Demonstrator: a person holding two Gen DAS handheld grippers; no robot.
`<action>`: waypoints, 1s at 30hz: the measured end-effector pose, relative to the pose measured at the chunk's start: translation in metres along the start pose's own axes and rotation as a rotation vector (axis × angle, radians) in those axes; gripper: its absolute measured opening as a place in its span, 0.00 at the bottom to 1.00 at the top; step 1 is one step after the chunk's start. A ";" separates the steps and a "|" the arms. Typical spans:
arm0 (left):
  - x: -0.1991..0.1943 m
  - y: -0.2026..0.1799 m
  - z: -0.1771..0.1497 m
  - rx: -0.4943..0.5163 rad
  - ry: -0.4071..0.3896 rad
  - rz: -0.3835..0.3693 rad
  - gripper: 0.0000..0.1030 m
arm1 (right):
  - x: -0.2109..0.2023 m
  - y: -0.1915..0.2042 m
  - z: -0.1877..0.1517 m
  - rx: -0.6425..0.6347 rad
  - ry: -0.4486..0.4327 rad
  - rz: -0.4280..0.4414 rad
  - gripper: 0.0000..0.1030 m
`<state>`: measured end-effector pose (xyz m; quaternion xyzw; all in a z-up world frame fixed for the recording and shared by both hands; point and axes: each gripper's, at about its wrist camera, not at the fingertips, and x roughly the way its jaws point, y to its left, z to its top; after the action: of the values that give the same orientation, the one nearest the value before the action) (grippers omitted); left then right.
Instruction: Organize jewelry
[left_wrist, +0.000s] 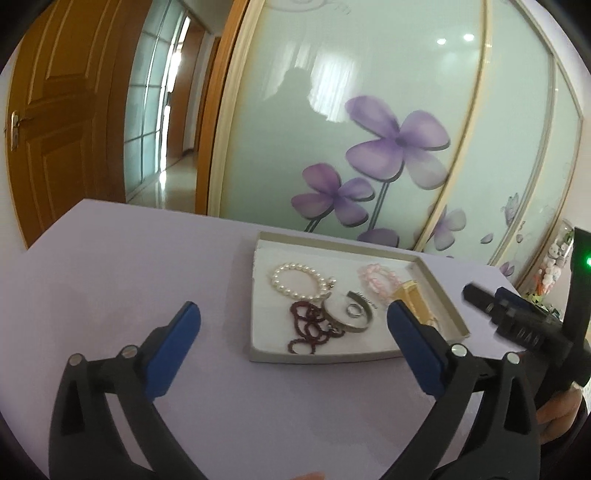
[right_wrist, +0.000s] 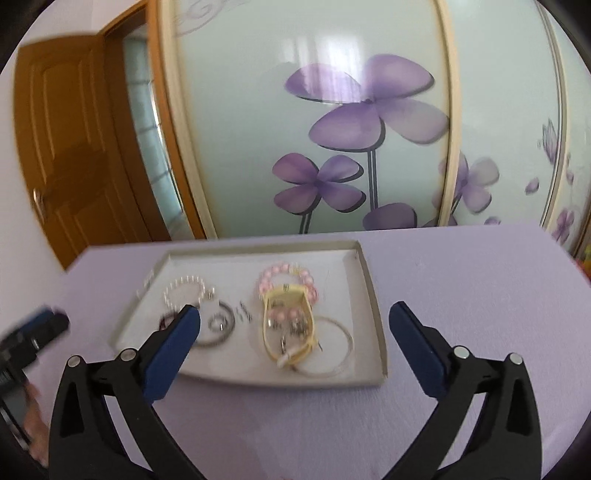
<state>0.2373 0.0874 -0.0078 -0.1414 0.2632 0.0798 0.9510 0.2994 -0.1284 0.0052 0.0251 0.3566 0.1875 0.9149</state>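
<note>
Left wrist view, lilac table, floral glass wardrobe, seemingly wooden door.

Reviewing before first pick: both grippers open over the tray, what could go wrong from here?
1. The dark red bead strand overlaps the metal bangle; lifting one may drag the other.
2. The small ring lies inside the bangle, hard to pinch alone.
3. The shallow tray could slide on the purple table if nudged.
</note>
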 end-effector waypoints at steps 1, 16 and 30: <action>-0.004 -0.003 -0.001 0.013 -0.008 0.001 0.98 | -0.005 0.004 -0.005 -0.026 -0.011 -0.001 0.99; -0.042 -0.028 -0.023 0.119 -0.107 0.007 0.98 | -0.055 0.017 -0.044 0.031 -0.075 0.028 0.99; -0.040 -0.025 -0.034 0.106 -0.104 -0.073 0.98 | -0.060 0.020 -0.054 -0.018 -0.154 0.007 0.99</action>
<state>0.1929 0.0501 -0.0092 -0.0959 0.2118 0.0381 0.9719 0.2162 -0.1361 0.0074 0.0326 0.2833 0.1916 0.9391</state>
